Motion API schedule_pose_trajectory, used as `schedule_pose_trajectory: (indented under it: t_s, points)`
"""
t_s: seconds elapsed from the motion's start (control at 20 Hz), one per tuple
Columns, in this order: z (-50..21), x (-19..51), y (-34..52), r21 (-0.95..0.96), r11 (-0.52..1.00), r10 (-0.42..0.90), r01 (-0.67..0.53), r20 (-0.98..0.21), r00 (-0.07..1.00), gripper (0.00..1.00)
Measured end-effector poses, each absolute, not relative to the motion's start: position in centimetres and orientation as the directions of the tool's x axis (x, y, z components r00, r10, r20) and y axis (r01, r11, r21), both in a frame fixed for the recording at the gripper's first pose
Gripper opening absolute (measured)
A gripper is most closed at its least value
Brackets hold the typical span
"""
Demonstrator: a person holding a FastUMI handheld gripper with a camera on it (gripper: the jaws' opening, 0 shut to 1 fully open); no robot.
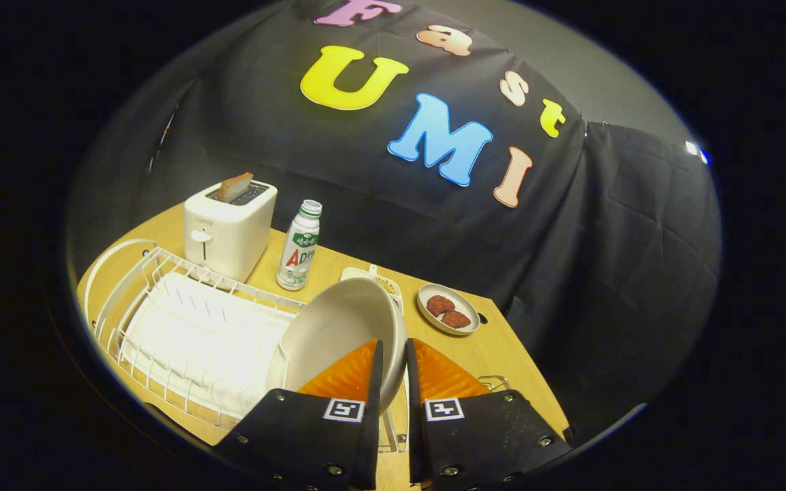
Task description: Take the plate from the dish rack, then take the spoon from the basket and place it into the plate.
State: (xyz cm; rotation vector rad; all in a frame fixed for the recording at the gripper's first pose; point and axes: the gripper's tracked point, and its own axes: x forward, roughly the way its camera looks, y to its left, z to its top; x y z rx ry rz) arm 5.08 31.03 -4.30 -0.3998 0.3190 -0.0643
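Plate [335, 327] on edge, tilted, rim clamped between hand-held gripper [393, 354] fingers, above dish rack [161, 320]

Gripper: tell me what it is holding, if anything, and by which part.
The gripper is shut on the plate, pinching its rim at the near edge, one finger on each face. The plate stands on edge above the dish rack.

I'm seeing the dish rack [181, 327] sitting along the counter's [502, 354] left edge, the plate [338, 327] standing on edge at its right end, its rim between my fingers [355, 378]. The toaster [229, 228] is standing behind the rack, the bottle [299, 245] just right of it. A small dish [447, 309] is lying beyond the plate, near the counter's far edge.
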Motion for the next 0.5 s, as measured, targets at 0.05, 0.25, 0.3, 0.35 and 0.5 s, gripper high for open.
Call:
schedule_pose_trajectory:
  t_s: [0.05,0.25,0.3,0.35,0.5]
  points:
    - [-4.1,5.3,31.1,-0.42,0.908,-0.146,0.011,-0.29,0.946,0.09]
    - [-2.6,6.2,31.5,-0.534,0.844,-0.202,0.039,-0.249,0.947,0.0]
    - [-2.4,6.4,31.7,-0.555,0.831,-0.212,0.043,-0.244,0.946,0.0]
    - [-2.2,6.5,31.8,-0.581,0.812,-0.227,0.047,-0.241,0.944,0.0]
    - [-1.2,6.9,32.1,-0.663,0.746,-0.265,0.066,-0.204,0.942,0.0]
